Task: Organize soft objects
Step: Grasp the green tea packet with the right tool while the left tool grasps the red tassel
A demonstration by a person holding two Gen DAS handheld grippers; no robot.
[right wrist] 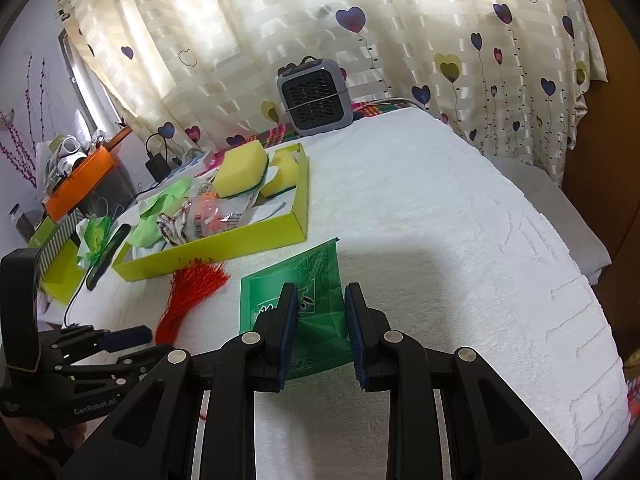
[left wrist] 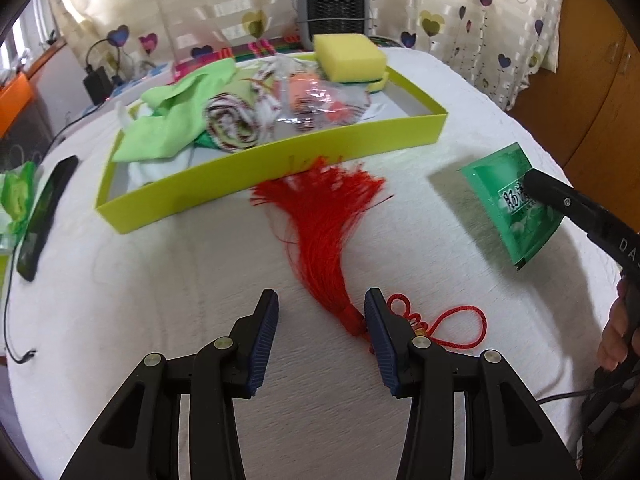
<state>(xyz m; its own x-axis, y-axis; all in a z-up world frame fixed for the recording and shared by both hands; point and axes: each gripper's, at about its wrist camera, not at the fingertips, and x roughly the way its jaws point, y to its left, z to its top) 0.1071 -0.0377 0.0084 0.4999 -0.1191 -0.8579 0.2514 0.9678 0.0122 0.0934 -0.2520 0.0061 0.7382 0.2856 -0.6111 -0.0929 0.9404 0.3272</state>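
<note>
sorting soft things into the lime-green tray (left wrist: 256,176), judging by what is already lying inside: yellow sponges (left wrist: 349,58), a green cloth (left wrist: 168,120), a rolled striped cloth (left wrist: 231,126) and a crinkly plastic-wrapped item (left wrist: 320,100). still lying outside on the white towel-covered surface (right wrist: 460,240): a red tassel (left wrist: 324,236) and a green sachet (right wrist: 296,280).

hovering the left gripper (left wrist: 322,308) low over the tassel's knotted end, jaws spread wide, the right pad sitting just beside or touching the neck of the tassel, nothing pinched yet. reaching the right gripper (right wrist: 318,300) over the green sachet, jaws parted with the packet between them; seeming lifted off the towel in the left view, with a shadow beneath it, but not possible to tell whether actually gripped, the gap between the pads looking wider than the foil.

next, probably: closing on the sachet firmly without crumpling it, and centring the left jaws on the tassel's bound neck rather than the loose strands, then carrying each over the tray's near wall.

in the way: tassel fringe spreading against the tray's front wall, likely dragging or snagging on it; the looped cord (left wrist: 452,328) trailing behind. a black phone (left wrist: 46,216) lying left of the tray, a small grey heater (right wrist: 316,96) standing behind it, both well apart from the work.
</note>
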